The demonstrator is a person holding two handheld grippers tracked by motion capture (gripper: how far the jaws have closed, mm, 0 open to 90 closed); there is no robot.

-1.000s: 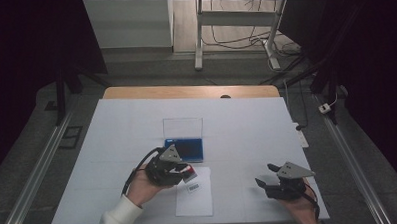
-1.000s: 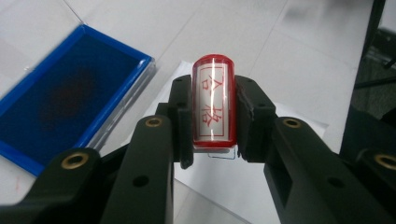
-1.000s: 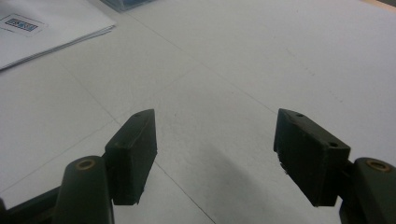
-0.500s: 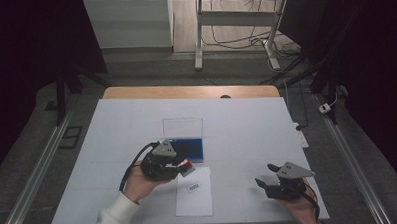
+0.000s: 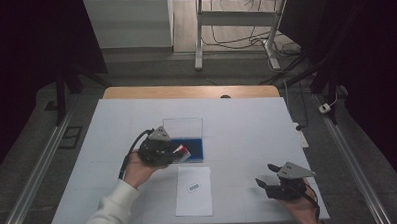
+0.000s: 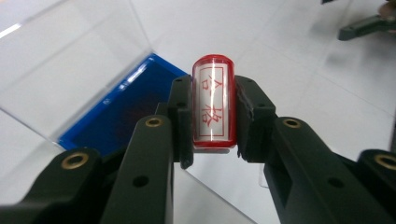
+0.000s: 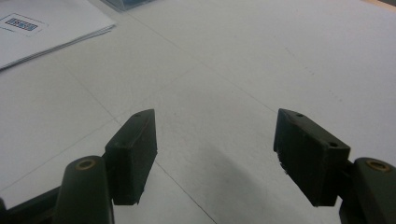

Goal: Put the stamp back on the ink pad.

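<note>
My left gripper (image 5: 180,153) is shut on a clear stamp with red ends (image 5: 183,153), lifted just at the near edge of the blue ink pad (image 5: 193,145). In the left gripper view the stamp (image 6: 212,105) is clamped between both black pads, its red mirrored characters facing the camera, with the ink pad (image 6: 122,109) and its raised clear lid (image 6: 70,60) behind it. A white sheet with a barcode label (image 5: 194,191) lies in front of the pad. My right gripper (image 5: 264,173) rests at the table's near right, open and empty (image 7: 215,140).
The white tabletop (image 5: 247,130) ends in a wooden strip at the back. The sheet's corner (image 7: 37,28) lies far left of the right jaws. A metal rail (image 5: 33,173) runs along the table's left side, and cables lie on the floor behind.
The left gripper has carried the stamp away from the sheet, farther up the table to the ink pad's near edge. The right gripper has stayed put.
</note>
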